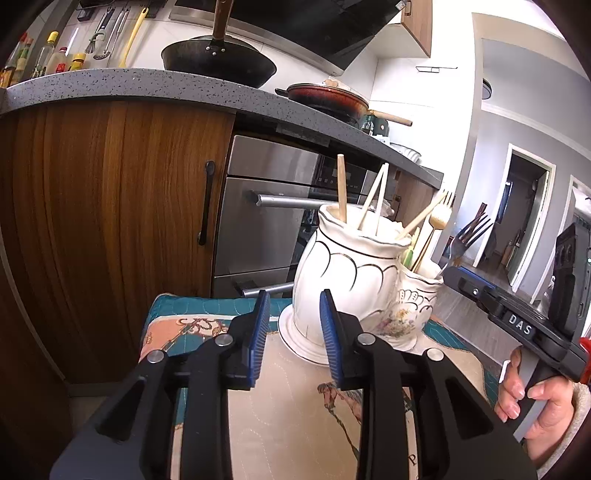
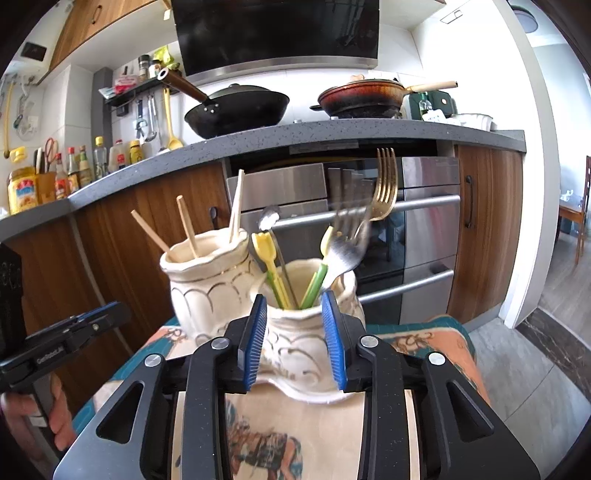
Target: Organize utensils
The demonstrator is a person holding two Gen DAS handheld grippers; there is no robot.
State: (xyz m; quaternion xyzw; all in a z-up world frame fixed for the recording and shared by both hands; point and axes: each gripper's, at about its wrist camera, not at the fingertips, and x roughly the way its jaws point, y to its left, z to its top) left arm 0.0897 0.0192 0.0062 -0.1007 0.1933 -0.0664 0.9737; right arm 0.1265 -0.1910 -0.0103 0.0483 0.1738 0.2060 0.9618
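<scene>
**Two ceramic holders between parted tools**

Nearest, the right tool stands wide with nothing gripped; its ribbed blue pads flank the small holder without clearly touching it. The left tool is also spread wide and empty, its pads just before the foot of the large holder.

Both holders are glossy cream ceramic with scalloped relief, gold lines and wavy rims, standing side by side and touching on a quilted printed mat with a teal border. The large one holds pale wooden chopsticks, leaning apart. The small one is crowded: yellow-and-green plastic forks, a blurred steel fork, a gold fork rising highest, and a thin steel spoon.

Behind stand walnut-grain cabinet doors and a stainless oven with bar handles. Above runs a speckled grey tabletop carrying a black wok, a rusty red pan and sauce bottles. A dark range hood hangs overhead.
</scene>
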